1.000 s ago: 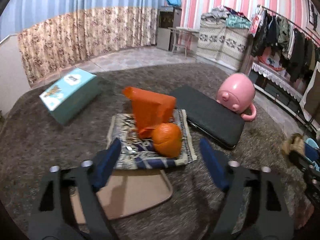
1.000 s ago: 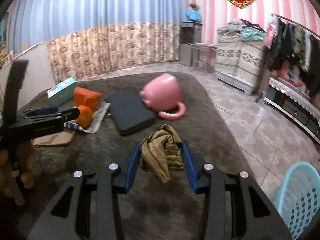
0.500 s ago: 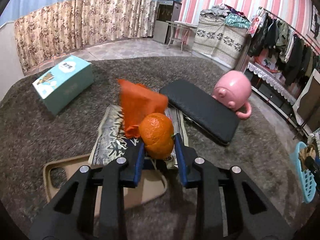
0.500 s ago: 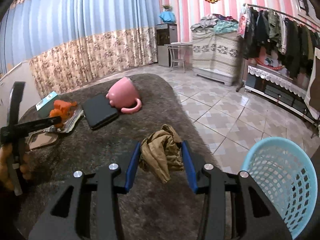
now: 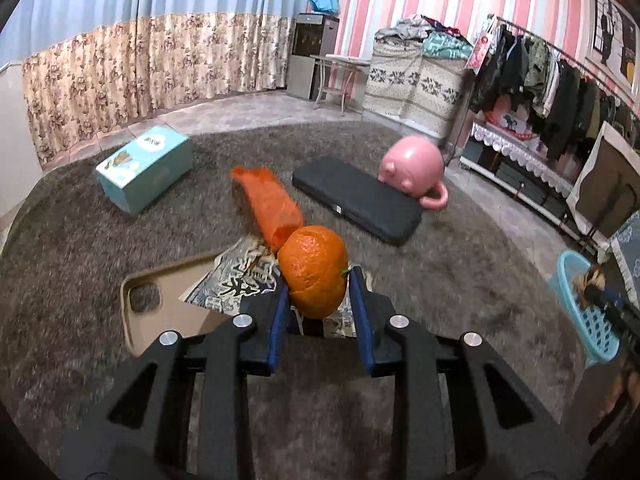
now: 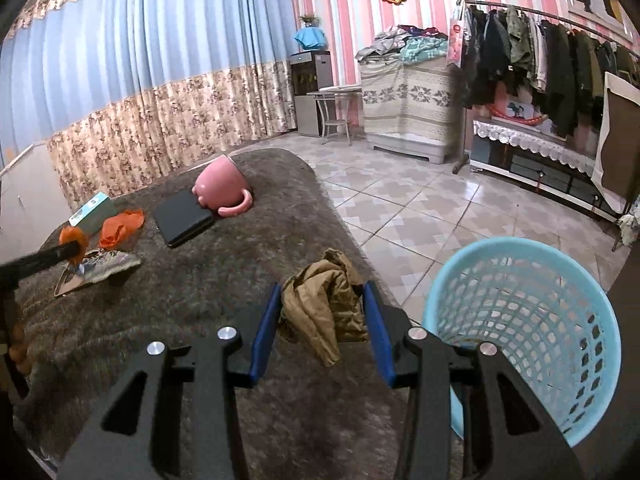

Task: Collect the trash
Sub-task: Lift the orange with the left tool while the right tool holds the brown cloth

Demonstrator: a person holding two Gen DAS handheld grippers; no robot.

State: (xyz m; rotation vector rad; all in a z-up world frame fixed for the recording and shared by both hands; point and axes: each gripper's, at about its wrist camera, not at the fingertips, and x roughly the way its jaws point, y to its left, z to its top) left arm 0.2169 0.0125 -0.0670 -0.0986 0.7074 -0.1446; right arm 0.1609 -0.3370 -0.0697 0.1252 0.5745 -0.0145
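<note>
Left tongs: clamped on the round orange tangerine, blue pads pressing both its sides, fruit lifted clear of the counter (grey-brown shaggy cover). Just under and behind the fruit: flat patterned printed wrapper lying partly over a tan rounded-corner tray. Next beyond the tips: crumpled orange plastic bag. Farther, left of the tongs: teal cardboard box. Farther, right of the tongs: black flat rectangular case, with a pink pig-shaped ceramic mug on its side at the case's far end, touching it.

Right tongs: closed on a crumpled brown paper wad, pads on both sides, wad held above the counter edge. Right of the tips, just beside them: light-blue perforated plastic basket standing on the tiled floor. The wad is not over the basket opening (near the rim, left of it). Far left in the same view the left tongs and tangerine show small above the wrapper.
</note>
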